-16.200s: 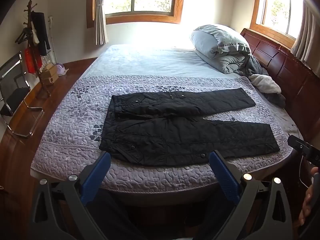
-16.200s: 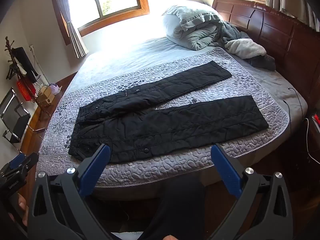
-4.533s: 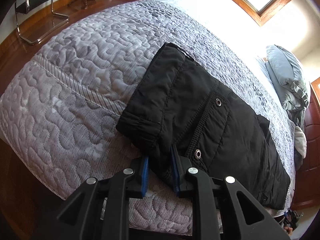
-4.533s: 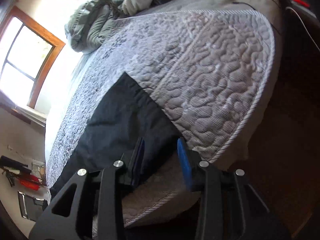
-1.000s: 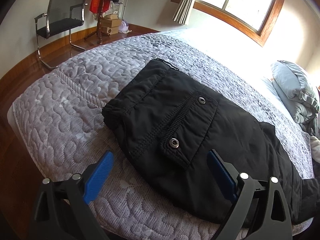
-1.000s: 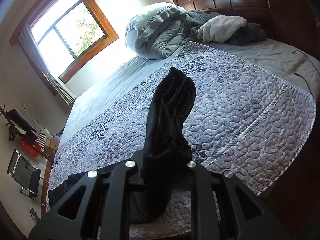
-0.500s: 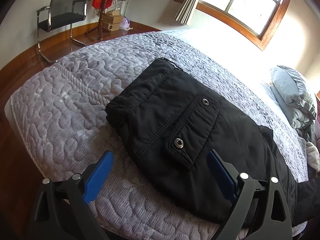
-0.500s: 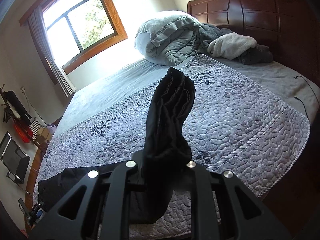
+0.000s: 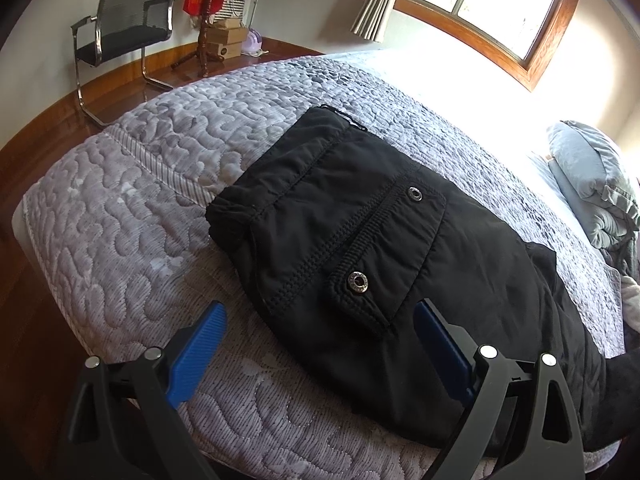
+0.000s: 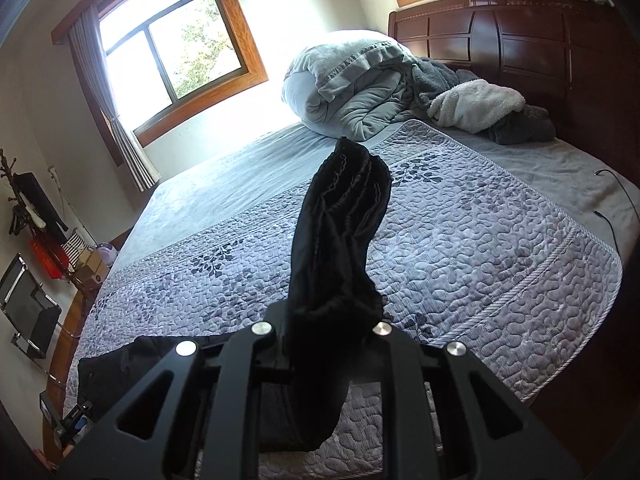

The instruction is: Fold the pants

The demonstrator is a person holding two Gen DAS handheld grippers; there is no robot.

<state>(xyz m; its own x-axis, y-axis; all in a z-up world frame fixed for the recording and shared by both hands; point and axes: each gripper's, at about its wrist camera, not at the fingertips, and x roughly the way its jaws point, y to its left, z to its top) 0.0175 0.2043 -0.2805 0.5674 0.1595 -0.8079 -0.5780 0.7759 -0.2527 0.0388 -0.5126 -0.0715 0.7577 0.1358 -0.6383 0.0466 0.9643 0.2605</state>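
The black pants (image 9: 360,248) lie on the quilted bed cover, folded leg over leg, waistband at the left end, a snap pocket flap facing up. My left gripper (image 9: 320,344) is open and empty, its blue fingers (image 9: 196,344) straddling the near edge of the hip part without touching. My right gripper (image 10: 324,320) is shut on the pants' leg ends (image 10: 340,232), which bunch up and stand above the jaws, lifted off the bed. The waist part shows low left in the right wrist view (image 10: 132,364).
The grey quilted cover (image 9: 120,220) spreads over the bed (image 10: 500,248). A rolled grey duvet (image 10: 352,92) and fleece blankets (image 10: 476,108) lie by the dark wooden headboard (image 10: 540,44). A chair (image 9: 120,36) and a coat rack (image 9: 208,12) stand on the wooden floor left.
My right gripper has carried the lifted leg ends a little further left and tilted more level. My left gripper has shifted only slightly over the waist end, still open.
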